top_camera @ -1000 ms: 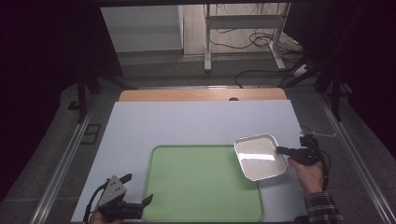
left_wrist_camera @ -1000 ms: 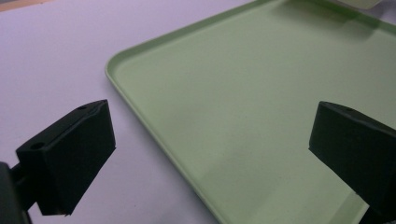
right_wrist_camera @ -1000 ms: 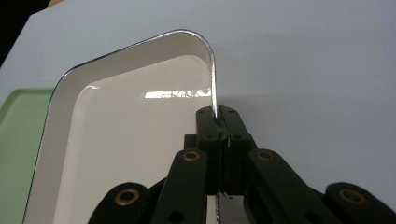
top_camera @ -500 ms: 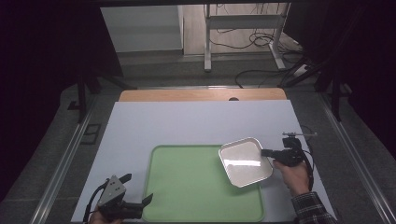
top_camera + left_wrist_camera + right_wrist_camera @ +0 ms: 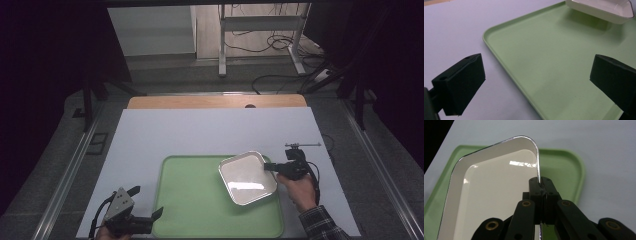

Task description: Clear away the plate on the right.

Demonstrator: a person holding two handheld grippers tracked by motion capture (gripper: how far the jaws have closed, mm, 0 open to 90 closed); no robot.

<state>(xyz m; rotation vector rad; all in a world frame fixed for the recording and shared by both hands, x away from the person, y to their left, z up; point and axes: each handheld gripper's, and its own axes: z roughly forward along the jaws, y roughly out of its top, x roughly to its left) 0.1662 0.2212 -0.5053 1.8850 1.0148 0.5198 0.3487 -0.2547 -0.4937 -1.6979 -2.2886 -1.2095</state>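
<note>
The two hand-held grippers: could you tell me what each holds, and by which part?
The right hand-held gripper pinches the white dish by its rim. The left hand-held gripper is open, holding nothing.

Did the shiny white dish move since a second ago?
Yes. The white dish, clamped by the right gripper, slid left and toward the person, farther over the green tray.

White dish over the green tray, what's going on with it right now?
A person is working with a handheld gripper in each hand. The right gripper is shut on the rim of the white dish, holding it over the right part of the green tray; the left gripper view shows the dish raised off the tray with its shadow underneath. The left gripper is open and holds nothing, sitting by the tray's near left corner on the white table.
</note>
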